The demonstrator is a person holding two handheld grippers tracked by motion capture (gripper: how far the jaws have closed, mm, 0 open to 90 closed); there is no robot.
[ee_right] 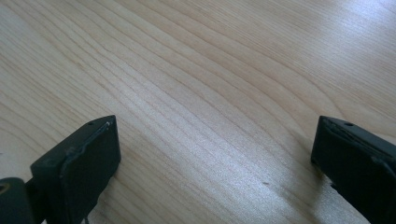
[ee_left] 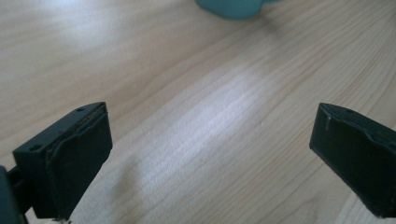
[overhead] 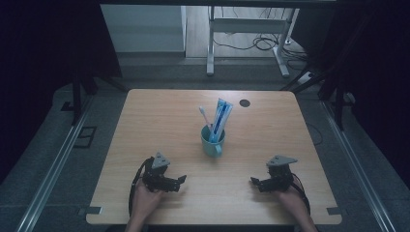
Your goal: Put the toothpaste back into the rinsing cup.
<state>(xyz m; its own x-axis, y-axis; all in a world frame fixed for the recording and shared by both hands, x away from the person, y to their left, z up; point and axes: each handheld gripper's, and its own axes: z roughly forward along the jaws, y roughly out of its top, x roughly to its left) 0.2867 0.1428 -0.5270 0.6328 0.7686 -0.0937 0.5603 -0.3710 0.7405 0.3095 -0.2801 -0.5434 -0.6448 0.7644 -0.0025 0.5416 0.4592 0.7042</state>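
Light wooden table (overhead: 159, 121): left gripper (overhead: 182, 179) and right gripper (overhead: 253, 181) both spread, empty, flanking teal ceramic mug (overhead: 212, 143) holding toothbrush (overhead: 204, 116) and blue toothpaste tube (overhead: 222, 118); start position, reach toward mug likely next.

Dim high view with black edges; soft glare on the table (ee_left: 219, 107), mug (ee_left: 233, 7) perhaps slightly blurred.

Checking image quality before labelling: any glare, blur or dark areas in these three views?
High view: dim overall, surroundings near black, the table evenly lit, the cup sharp enough. Left gripper view: a bright glare patch on the wood mid-frame, the cup soft and cut off by the top edge, left tongs open. Right gripper view: a milder sheen, wood grain crisp, right tongs open.
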